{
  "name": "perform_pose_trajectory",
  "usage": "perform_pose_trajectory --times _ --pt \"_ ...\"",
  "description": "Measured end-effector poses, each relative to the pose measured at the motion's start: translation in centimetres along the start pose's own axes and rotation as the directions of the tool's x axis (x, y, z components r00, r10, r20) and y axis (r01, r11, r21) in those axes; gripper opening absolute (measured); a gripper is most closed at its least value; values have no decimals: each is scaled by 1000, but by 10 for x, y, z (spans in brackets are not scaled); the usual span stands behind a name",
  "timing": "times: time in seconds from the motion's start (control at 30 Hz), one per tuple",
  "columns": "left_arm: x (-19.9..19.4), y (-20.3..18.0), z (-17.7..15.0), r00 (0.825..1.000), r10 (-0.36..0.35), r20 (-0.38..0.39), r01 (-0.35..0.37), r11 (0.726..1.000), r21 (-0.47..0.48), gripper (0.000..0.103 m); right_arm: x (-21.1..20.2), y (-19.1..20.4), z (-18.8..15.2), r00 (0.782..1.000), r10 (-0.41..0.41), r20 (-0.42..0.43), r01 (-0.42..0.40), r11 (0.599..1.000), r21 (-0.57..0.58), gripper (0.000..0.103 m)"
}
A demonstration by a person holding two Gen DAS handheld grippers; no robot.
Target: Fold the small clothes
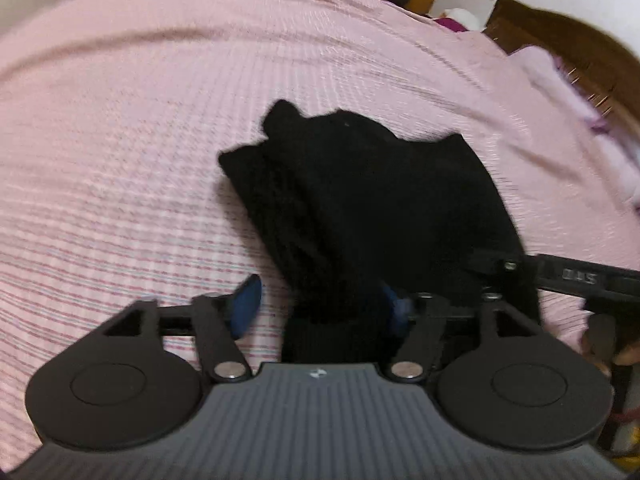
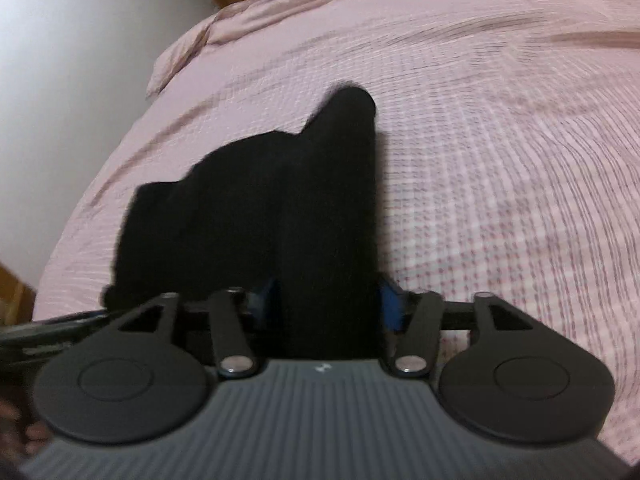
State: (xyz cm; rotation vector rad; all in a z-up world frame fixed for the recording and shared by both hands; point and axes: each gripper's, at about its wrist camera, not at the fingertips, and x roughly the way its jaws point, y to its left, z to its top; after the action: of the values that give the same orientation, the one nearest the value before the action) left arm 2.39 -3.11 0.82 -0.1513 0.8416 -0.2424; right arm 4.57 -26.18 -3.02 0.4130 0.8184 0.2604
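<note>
Black knit garment (image 1: pixel 360 200) lies bunched on the pink checked bedspread (image 1: pixel 120 160), near edge between both jaws. Left gripper (image 1: pixel 320 308) gapes, one pad clear; right gripper (image 2: pixel 326 300) looks pinched on cloth. Soft, light, floppy: grab hem corners.

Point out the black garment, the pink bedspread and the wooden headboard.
black garment (image 1: pixel 360 200): left wrist view, middle of the cloth.
pink bedspread (image 1: pixel 120 140): left wrist view, bare stretch left of the cloth.
wooden headboard (image 1: pixel 560 40): left wrist view, upper edge.
</note>
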Motion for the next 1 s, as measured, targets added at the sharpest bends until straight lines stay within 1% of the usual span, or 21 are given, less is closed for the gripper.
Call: perform_pose_trajectory --times 0.1,0.23,0.37,0.47,0.53,0.6,0.63,0.7,0.83,0.9,1.0 --pt "-10 -5 2 997 66 38 -68 996 54 76 -13 1 -7 1000 10 29 -11 998 55 58" --pt "-20 -2 2 992 109 60 -112 992 56 79 -37 17 -15 994 -40 97 42 999 -16 58" --pt "-29 7 -5 991 127 50 -128 992 20 81 -57 23 -29 988 -61 140 70 996 -59 58" --pt "-24 11 -8 988 147 42 -147 989 4 82 -57 21 -40 989 -72 129 80 995 -57 58" --pt "-17 13 -12 988 152 36 -152 988 6 83 -46 17 -46 993 -78 90 82 996 -44 58" --pt "-12 13 -14 986 165 33 -166 986 12 87 -31 10 -51 996 -71 52 72 997 -35 58" --pt "-12 13 -16 985 167 35 -168 986 6 87 -27 6 -53 997 -69 42 70 997 -14 58" --pt "-18 11 -17 986 160 36 -160 987 1 87 -30 5 -57 997 -54 60 53 998 24 58" --pt "-34 3 -22 984 172 37 -173 985 20 89 -50 19 -57 993 -75 88 79 996 -35 59" --pt "-42 -2 -27 983 179 43 -181 983 26 94 -61 24 -59 990 -87 110 93 994 -56 59" --pt "-51 -9 -35 979 196 54 -198 980 31 99 -73 30 -65 986 -101 131 113 990 -85 75"
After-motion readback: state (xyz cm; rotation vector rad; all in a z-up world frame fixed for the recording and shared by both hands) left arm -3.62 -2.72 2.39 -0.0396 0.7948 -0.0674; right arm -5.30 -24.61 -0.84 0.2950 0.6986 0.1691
